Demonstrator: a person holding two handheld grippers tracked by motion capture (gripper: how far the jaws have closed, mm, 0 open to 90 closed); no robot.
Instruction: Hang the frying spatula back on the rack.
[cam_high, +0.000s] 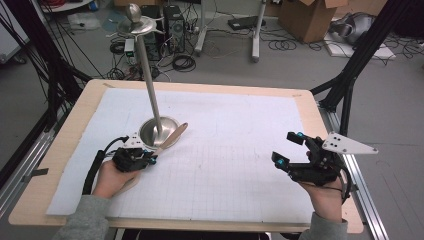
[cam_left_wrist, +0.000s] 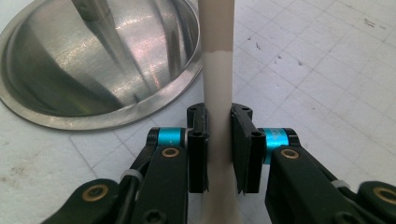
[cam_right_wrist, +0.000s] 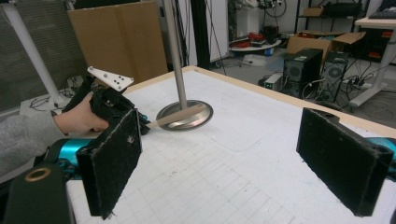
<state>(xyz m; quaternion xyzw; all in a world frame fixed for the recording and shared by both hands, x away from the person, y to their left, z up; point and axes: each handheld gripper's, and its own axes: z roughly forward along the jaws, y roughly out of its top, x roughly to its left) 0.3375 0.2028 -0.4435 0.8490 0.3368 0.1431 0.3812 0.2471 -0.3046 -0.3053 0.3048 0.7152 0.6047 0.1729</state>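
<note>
My left gripper has its black jaws pinching the flat, pale wooden spatula by its smooth handle, the pads pressed against both narrow edges. In the high view the spatula lies slanted on the worktop, its broader rounded blade resting on the rim of the round, polished steel base of a stand, while the handle runs back into the left gripper just in front of that base. The base is a shallow dome of brushed metal with a flat flange, and a slim steel pole rises from its middle to a small dish-shaped top with a knob. My right gripper sits well apart at the right side of the worktop, its jaws spread wide with nothing between them; its rough, dark, fuzzy pads stand far from each other. The worktop is a light wooden board under a white mat printed with a fine grid.
</note>
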